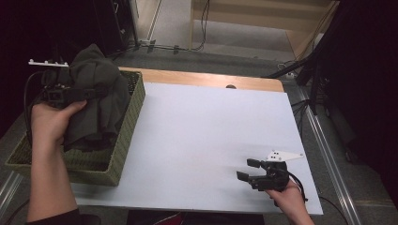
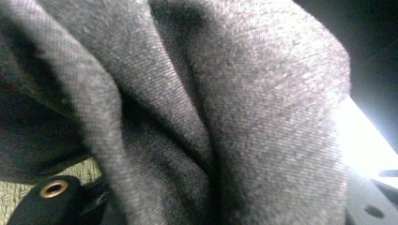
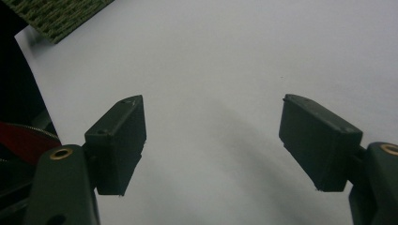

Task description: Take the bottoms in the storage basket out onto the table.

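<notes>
Above the woven basket (image 1: 126,136), the left tool (image 1: 92,93) pinches a bunched fold of soft, limp dark-grey garment (image 1: 96,101), which looks light, while the right tool (image 1: 248,169) waits spread.

The white tabletop (image 1: 206,140) lies bare across the middle and right of the frame, open passage on every side of the right claw (image 1: 248,169) at lower right. At the left edge, the woven basket (image 1: 124,140) blocks the way, with the dark cloth (image 1: 98,98) bulging above its rim.
</notes>
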The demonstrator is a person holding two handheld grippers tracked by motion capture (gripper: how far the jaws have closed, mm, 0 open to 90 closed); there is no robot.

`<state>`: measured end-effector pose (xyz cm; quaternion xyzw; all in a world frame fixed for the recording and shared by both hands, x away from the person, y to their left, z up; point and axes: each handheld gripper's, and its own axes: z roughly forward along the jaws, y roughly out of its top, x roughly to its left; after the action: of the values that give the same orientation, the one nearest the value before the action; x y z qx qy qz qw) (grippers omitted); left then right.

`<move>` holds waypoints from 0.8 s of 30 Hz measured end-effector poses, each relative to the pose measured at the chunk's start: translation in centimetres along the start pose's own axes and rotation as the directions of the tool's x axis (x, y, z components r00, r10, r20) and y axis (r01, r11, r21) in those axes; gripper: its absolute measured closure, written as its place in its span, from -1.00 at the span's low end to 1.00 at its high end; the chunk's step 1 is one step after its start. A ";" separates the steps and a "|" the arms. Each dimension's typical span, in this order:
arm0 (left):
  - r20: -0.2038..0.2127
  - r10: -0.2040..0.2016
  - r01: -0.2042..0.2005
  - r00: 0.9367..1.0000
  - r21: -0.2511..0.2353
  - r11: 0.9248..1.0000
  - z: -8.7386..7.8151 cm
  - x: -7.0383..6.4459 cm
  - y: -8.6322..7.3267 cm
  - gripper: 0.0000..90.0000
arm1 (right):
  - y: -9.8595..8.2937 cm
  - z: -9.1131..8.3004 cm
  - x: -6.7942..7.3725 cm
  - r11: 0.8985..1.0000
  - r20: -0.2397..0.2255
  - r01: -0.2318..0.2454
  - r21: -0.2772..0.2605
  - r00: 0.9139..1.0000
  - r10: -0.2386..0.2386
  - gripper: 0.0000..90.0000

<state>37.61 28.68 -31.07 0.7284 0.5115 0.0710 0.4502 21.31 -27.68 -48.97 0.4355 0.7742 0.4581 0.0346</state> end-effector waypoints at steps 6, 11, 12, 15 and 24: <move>0.038 -0.033 0.031 0.999 0.029 0.999 -0.1 -0.3 0.2 0.25 | 0.0 0.0 0.1 1.000 -0.005 0.007 0.001 1.000 -0.007 -0.51; 0.046 -0.016 0.015 0.999 0.028 1.000 -0.5 -0.9 0.4 0.25 | 0.0 0.0 0.1 1.000 -0.007 0.006 0.003 1.000 -0.006 -0.51; 0.045 -0.016 0.015 0.999 0.028 1.000 -0.6 -1.1 0.4 0.25 | 0.0 0.0 0.1 1.000 -0.007 0.007 -0.001 1.000 -0.007 -0.51; 0.054 -0.033 0.031 0.998 0.033 0.999 -0.9 -1.6 0.5 0.25 | 0.0 0.0 0.1 1.000 -0.006 0.004 -0.002 1.000 -0.004 -0.51; 0.156 -0.020 0.015 0.988 0.039 0.999 -1.4 -3.0 0.8 0.25 | 0.0 0.0 0.1 1.000 -0.006 0.006 -0.002 1.000 -0.006 -0.51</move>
<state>35.94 27.00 -28.57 0.7356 0.4823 0.0001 0.4756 21.27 -27.60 -48.95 0.4317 0.7752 0.4599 0.0344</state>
